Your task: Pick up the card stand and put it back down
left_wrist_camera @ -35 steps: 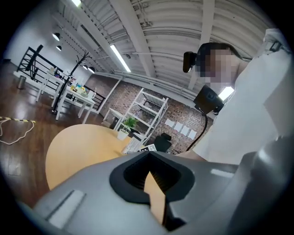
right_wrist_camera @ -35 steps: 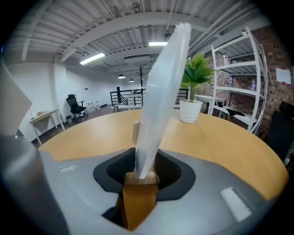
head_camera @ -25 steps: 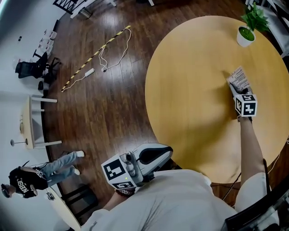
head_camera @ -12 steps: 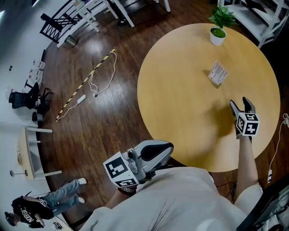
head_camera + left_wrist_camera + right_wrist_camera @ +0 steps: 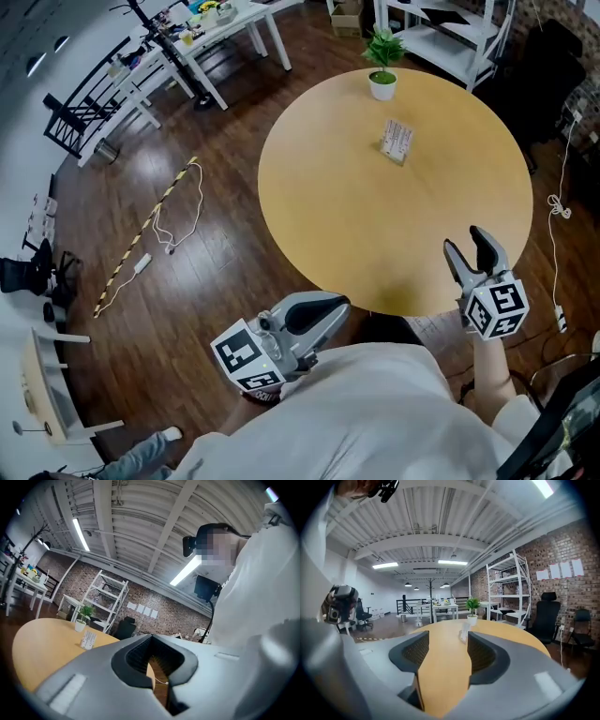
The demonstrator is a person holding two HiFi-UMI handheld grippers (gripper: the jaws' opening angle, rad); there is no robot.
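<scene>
Pulled right gripper back to 5 o'clock of stand, empty jaws closing; left gripper jaws together.

My left gripper sits low, close against my torso, its jaws pressed together with nothing in them, pointing to my right. My right arm extends forward at my side, holding the right gripper with its jaws pointing ahead. These jaws are apart and closing, with nothing held between them.
</scene>
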